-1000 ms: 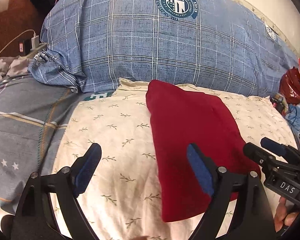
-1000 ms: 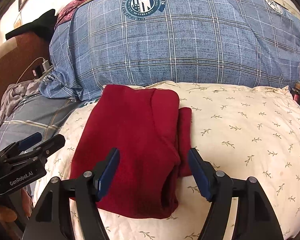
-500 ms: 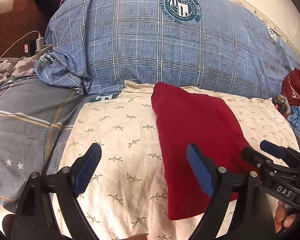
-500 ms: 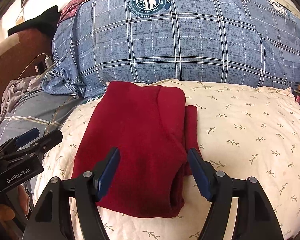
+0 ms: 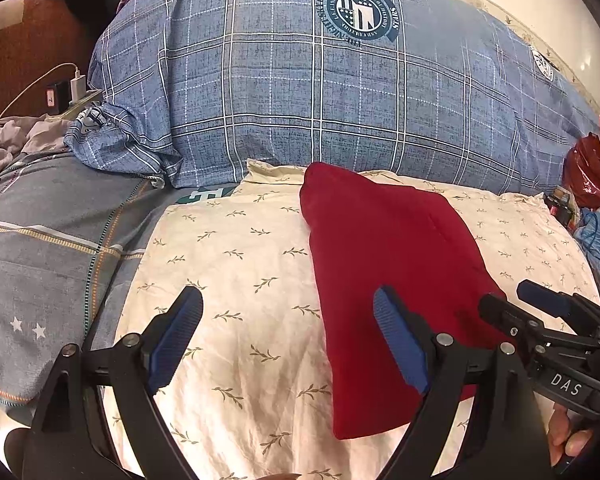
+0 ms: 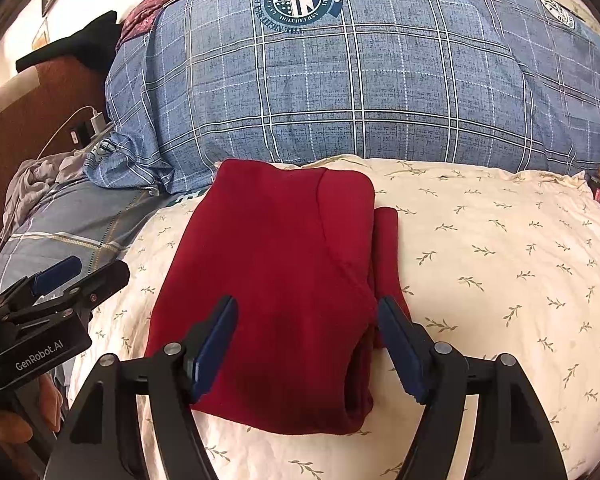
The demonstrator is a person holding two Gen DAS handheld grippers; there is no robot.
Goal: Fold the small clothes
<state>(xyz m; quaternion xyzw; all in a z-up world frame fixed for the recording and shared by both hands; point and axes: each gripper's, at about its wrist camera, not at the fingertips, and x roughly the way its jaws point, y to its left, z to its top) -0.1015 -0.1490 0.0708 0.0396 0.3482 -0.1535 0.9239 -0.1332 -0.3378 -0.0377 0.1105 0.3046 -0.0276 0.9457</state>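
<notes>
With my left gripper (image 5: 288, 336) and right gripper (image 6: 306, 344) both spread wide and empty, the folded red garment (image 6: 276, 280) on the cream leaf-print pillow (image 6: 500, 264) could unfold if I snag its loose right flap.

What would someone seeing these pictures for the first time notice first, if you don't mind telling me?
The folded red garment stands out, lying on the cream leaf-print pillow. Behind it rises a big blue plaid pillow with a round crest. Both hand-held grippers are open and hold nothing: the right hand-held gripper over the garment's near end, the left hand-held gripper beside its left edge.
</notes>
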